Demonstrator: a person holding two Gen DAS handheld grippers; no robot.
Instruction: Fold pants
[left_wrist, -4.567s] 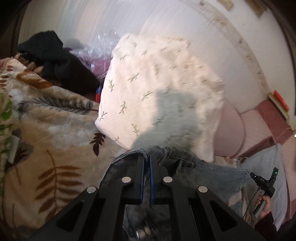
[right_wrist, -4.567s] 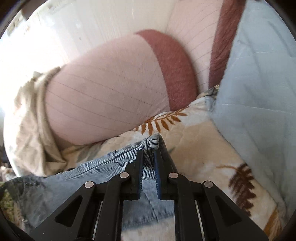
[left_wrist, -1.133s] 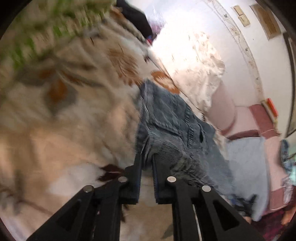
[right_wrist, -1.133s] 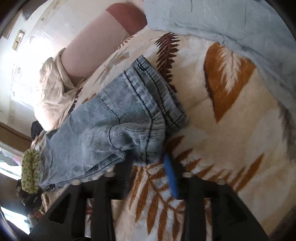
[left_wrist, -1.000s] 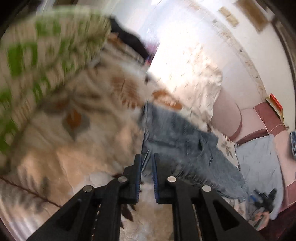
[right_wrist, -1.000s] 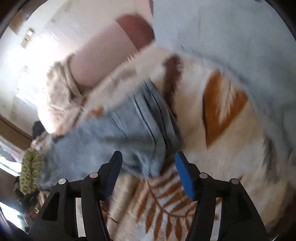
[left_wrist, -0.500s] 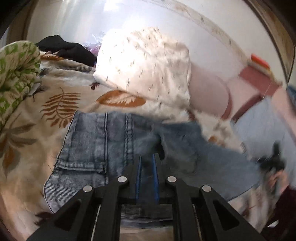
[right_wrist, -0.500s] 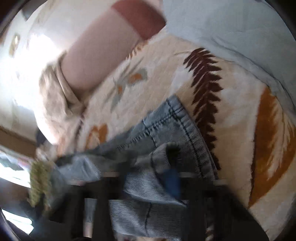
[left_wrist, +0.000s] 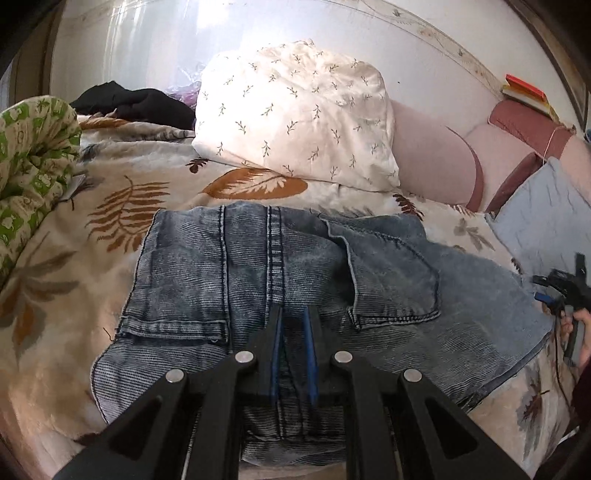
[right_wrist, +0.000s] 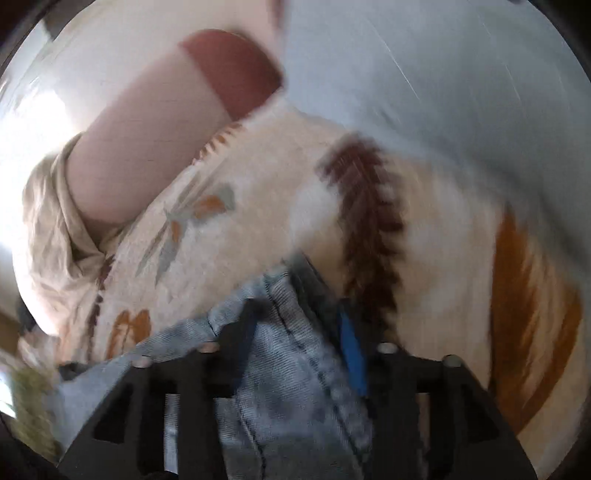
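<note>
Two grippers work over a bed covered with a cream leaf-print blanket (left_wrist: 122, 206). Faded blue jeans (left_wrist: 229, 273) lie folded on it, the seat seam and a back pocket facing up, the cloth stacked in layers toward the near edge. From the left wrist view, the left gripper (left_wrist: 293, 321) sits low over the centre seam, its blue-lined fingers a narrow gap apart with denim showing between them; I cannot tell whether they are pinching the cloth. The right gripper (right_wrist: 295, 317) is blurred, but its fingers stand wide apart, straddling the hem end of the jeans (right_wrist: 280, 332) without closing on it. Behind the pants a white pillow with a sprig print (left_wrist: 295, 118) leans against a pink bolster (left_wrist: 428, 162). A pale blue quilt (left_wrist: 543, 221) lies to the right, a green-patterned cloth (left_wrist: 33, 147) bunches at the left, and dark clothing (left_wrist: 133, 101) sits at the far side.
</note>
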